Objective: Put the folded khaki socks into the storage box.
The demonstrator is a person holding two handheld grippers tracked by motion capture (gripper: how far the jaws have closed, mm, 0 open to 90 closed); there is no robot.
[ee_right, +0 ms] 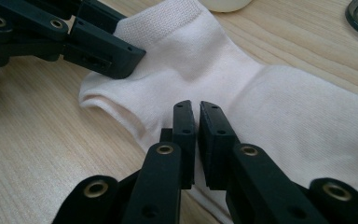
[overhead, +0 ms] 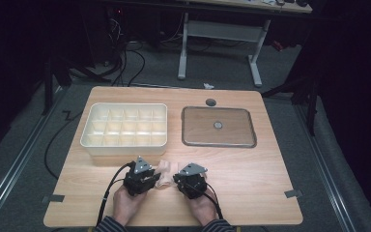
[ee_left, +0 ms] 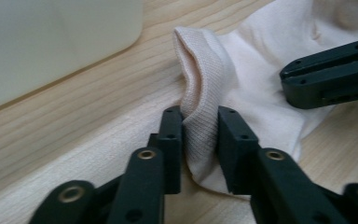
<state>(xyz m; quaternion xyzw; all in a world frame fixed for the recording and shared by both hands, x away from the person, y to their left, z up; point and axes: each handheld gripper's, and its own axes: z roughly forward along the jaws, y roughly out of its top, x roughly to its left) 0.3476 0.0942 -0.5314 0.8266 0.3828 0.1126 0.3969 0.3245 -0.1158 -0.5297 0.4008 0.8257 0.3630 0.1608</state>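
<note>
My left tongs are clamped on a raised fold of the sock's ribbed cuff. My right tongs are pressed together on the fabric near the heel, and I judge that a thin layer is pinched. The sock lies on the table at 6 o'clock of the compartment tray, between both hands. For a clean step, I keep both grips firm, lift evenly, and keep the cloth taut so neither pinch slips. The metal tray lies at 1 o'clock.
</note>
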